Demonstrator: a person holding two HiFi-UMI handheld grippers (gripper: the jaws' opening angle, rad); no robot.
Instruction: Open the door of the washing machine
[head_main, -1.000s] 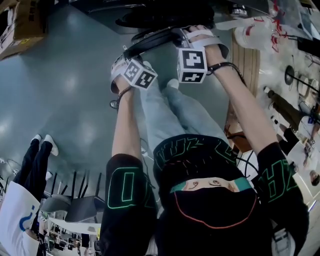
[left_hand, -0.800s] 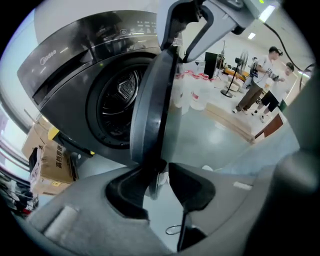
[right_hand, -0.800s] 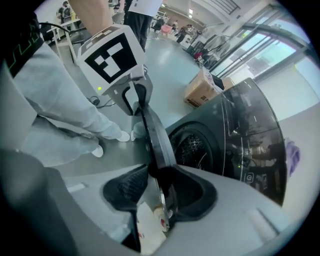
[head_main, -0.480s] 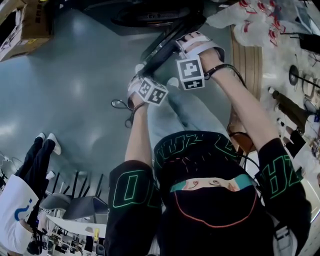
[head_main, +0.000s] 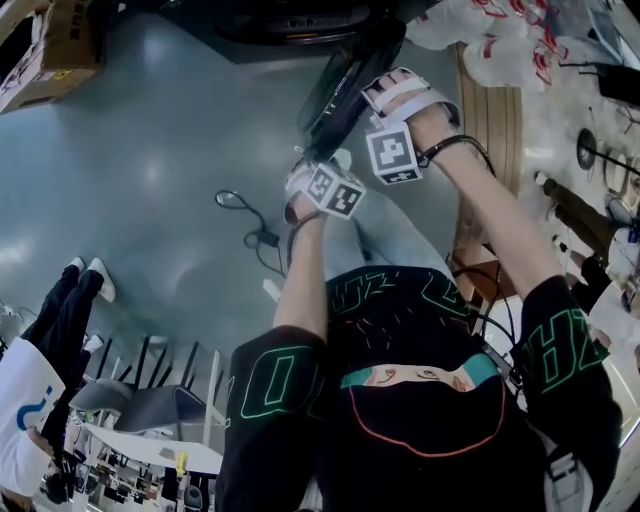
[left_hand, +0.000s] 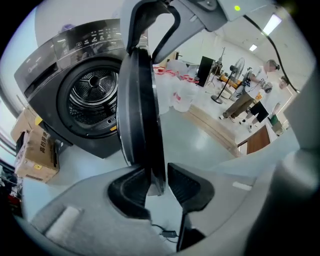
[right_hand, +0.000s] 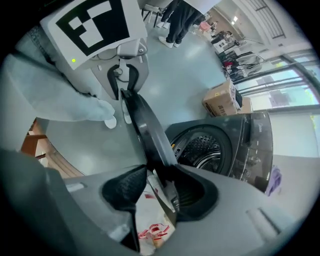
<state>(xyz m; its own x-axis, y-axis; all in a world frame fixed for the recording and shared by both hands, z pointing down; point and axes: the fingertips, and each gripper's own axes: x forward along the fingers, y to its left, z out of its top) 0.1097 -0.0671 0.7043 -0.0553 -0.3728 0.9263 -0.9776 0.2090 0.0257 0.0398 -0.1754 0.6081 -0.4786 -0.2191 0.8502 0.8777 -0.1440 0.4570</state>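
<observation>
**Tech A:** State the clearances around the work area.

**Tech B:** In the head view the floor (head_main: 150, 150) across the left half is bare, apart from a cable (head_main: 245, 215) near the centre. A cardboard box (head_main: 50, 40) sits at upper left, beside the washing machine (left_hand: 65, 115). Plastic bags (head_main: 480, 30) and a wooden platform (head_main: 490, 115) bound the upper right. A bystander's legs (head_main: 65, 310) stand at lower left, well apart from the door (head_main: 345, 80).

**Tech A:** Hand pose?

**Tech B:** Both forearms reach up the frame to upper centre, with the grippers pointing steeply down. The left gripper (head_main: 308, 165) sits lower on the door's edge. The right gripper (head_main: 368, 88) sits higher on the same edge, near the left one.

**Tech A:** Jaw condition?

**Tech B:** Left: the jaws are drawn in on the door rim. One pad lies against it and a thin sliver of floor shows at the other. Right: the jaws are opening. The rim stands between them, against one pad with a gap at the other.

**Tech A:** Door condition?

**Tech B:** It is dark, round and thick-rimmed, and stands well off the machine front. The left gripper view shows it edge-on. The drum (left_hand: 95, 92) opening is fully exposed at centre left of that view.
</observation>
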